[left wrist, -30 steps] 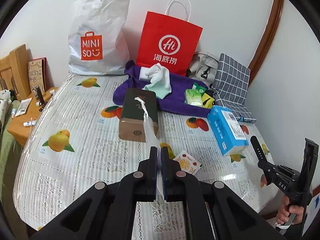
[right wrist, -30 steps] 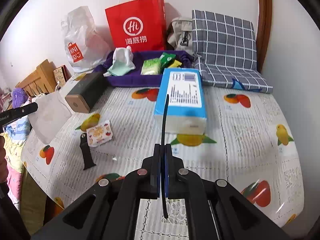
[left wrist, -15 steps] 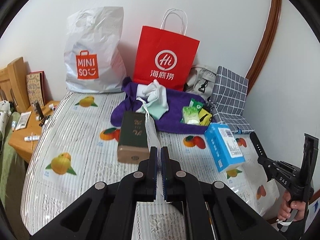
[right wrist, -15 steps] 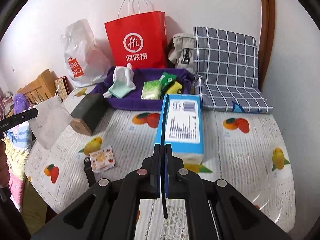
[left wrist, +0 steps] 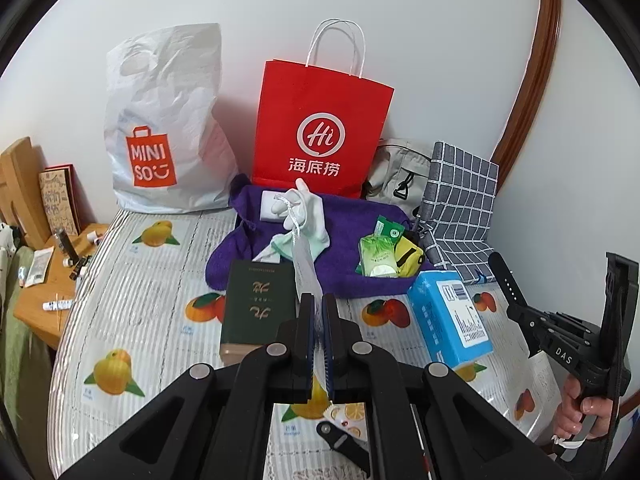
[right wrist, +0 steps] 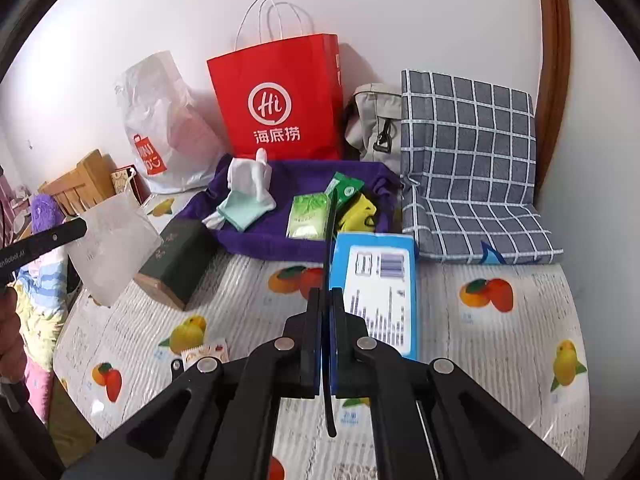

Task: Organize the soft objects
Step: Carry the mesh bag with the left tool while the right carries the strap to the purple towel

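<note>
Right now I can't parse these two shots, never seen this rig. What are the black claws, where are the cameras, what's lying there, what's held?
There is no robot here. A person holds a two-finger clamp in each hand, and each clamp carries a wide-angle camera that looks along its fingers. One picture is from the left gripper, the other from the right gripper.

Both grippers are shut on something. The left one pinches a thin white pouch. The right one pinches a black strap.

On the fruit-print cover lie a green box, a blue box and a purple cloth with a white glove and small packets on it. A red bag and a white bag stand behind them.
</note>
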